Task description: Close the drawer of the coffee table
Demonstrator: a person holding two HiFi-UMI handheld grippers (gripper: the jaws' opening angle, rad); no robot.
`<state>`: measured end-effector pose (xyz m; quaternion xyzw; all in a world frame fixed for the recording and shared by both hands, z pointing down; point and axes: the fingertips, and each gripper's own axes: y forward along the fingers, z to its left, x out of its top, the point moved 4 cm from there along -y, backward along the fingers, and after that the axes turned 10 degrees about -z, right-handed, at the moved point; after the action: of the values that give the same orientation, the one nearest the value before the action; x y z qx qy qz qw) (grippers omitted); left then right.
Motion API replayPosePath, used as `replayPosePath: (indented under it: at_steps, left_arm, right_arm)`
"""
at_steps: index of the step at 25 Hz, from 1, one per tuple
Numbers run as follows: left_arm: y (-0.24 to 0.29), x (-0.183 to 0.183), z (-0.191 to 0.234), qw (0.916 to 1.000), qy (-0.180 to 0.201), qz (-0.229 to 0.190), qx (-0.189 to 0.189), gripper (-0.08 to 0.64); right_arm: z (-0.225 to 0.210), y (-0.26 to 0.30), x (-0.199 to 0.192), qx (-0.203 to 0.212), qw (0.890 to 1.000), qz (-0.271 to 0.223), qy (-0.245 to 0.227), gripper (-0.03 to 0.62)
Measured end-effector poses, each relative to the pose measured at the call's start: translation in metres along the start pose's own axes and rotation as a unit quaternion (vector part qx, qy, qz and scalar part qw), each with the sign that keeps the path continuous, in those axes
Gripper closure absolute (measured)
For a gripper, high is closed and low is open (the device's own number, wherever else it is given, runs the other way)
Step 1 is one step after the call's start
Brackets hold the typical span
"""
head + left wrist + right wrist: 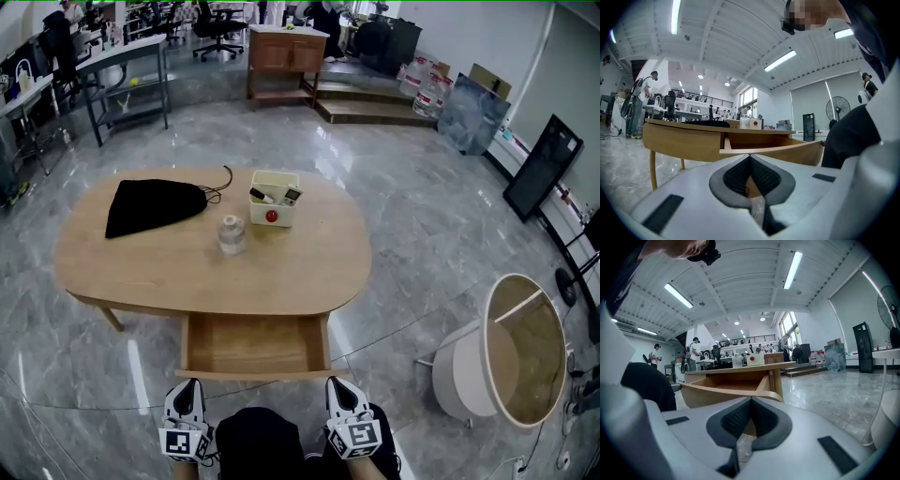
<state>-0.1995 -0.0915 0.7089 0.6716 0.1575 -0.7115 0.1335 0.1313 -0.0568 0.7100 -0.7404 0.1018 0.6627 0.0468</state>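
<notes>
A wooden coffee table (309, 272) stands on the marble floor with its drawer (255, 373) pulled out toward me; the drawer looks empty inside. My left gripper (187, 382) is shut, just short of the drawer's front at its left end. My right gripper (338, 382) is shut too, just short of the front at its right end. The left gripper view has the open drawer (773, 149) ahead beyond the closed jaws (750, 157). From the right gripper view, the drawer (733, 386) lies ahead and slightly left of the closed jaws (751, 400).
On the tabletop lie a black bag (155, 204), a small glass jar (232, 234) and a cream box (274, 198) with a red button. A round white side table (511, 354) stands at the right. Desks, a cabinet and people are far behind.
</notes>
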Motion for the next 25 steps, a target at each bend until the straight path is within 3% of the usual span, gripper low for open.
replayPosePath:
  at_steps: [25]
  left_arm:
    - [0.011,0.004,0.003,0.9999,0.002,-0.01,0.003,0.535]
  right_arm:
    - [-0.003,0.009,0.005,-0.002,1.0,-0.01,0.005,0.566]
